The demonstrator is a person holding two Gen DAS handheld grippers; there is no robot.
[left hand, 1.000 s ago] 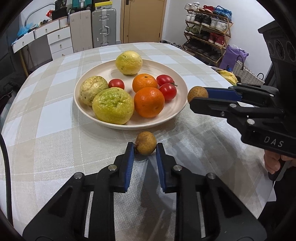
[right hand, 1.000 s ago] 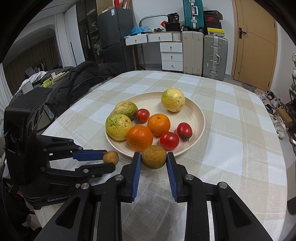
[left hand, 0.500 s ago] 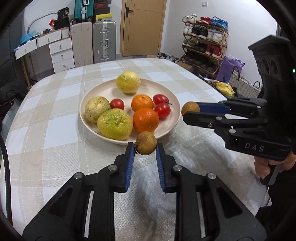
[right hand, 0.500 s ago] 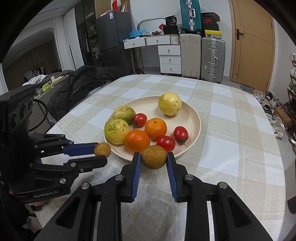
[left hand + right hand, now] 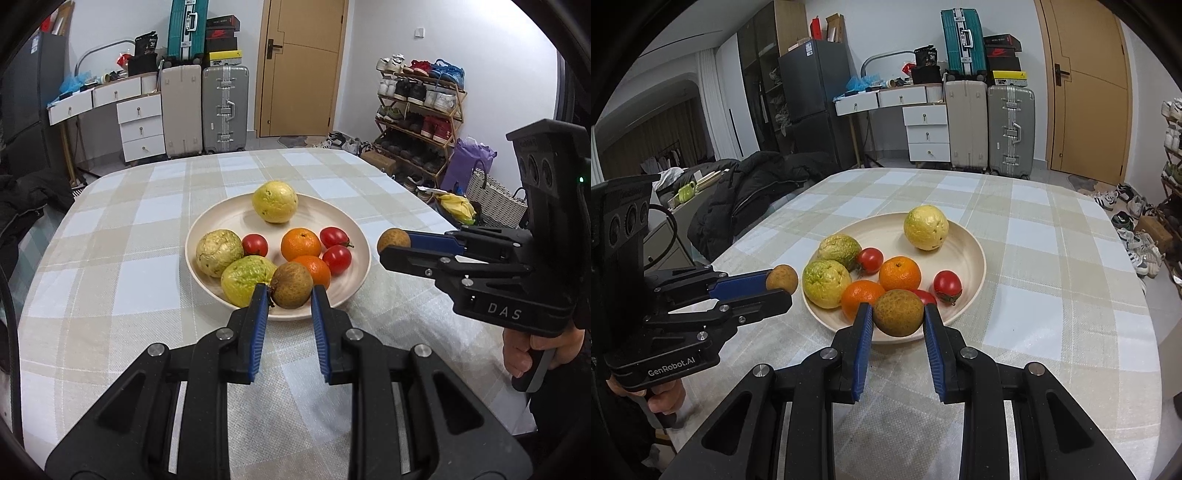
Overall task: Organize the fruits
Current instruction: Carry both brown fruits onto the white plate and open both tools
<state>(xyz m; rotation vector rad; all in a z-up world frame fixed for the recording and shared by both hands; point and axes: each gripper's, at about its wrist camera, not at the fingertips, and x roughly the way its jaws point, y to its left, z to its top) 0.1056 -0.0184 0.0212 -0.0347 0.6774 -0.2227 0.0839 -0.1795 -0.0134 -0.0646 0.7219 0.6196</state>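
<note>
Round table w/ checked cloth (image 5: 110, 236); cream plate (image 5: 354, 236) mid-table carries three yellow-green fruits, two oranges (image 5: 300, 244) & three tomatoes (image 5: 336, 259), w/ suitcases (image 5: 225, 107), drawers & a shoe rack (image 5: 417, 110) behind. Two small brown fruits, round w/ rough dull skin: one (image 5: 291, 285) is up off the cloth by the plate's near rim, the other (image 5: 898, 312) likewise at the near rim on the right. Left gripper (image 5: 289, 295) is nearly closed, pads pinching the first; right gripper (image 5: 898, 314) is nearly closed, clamping the second.

Held brown fruit (image 5: 899, 312) hides third tomato (image 5: 926, 295).
</note>
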